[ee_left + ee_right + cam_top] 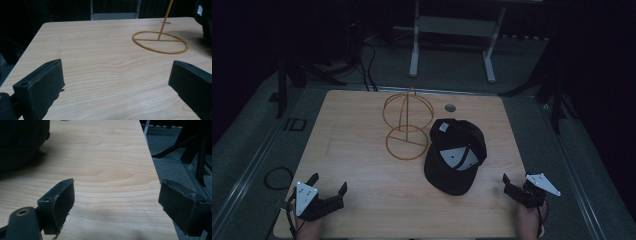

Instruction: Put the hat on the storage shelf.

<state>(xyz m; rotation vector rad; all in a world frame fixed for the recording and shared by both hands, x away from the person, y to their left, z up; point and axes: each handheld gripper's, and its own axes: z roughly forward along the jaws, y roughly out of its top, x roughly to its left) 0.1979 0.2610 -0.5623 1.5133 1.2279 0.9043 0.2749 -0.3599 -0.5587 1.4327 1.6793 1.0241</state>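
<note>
A black cap (455, 155) lies upside down right of the table's middle, white labels showing inside it. Just left of it stands a gold wire hat stand (407, 125) with a ring base (160, 41). My left gripper (329, 182) rests at the near left corner, open, with bare wood between its jaws (116, 70). At the near right edge my right gripper (517, 181) is also open and holds nothing (117, 187). The cap (20, 142) lies ahead and to the left of it, and the same cap (206, 17) shows at the right edge of the left gripper view.
The wooden table (362, 165) has a round grommet hole (450, 107) near its far edge. Its right edge (155, 177) runs close beside my right gripper. A white desk frame (452, 30) stands behind, a cable coil (277, 177) lies on the floor at left, and dark stand legs (557, 100) rise at right.
</note>
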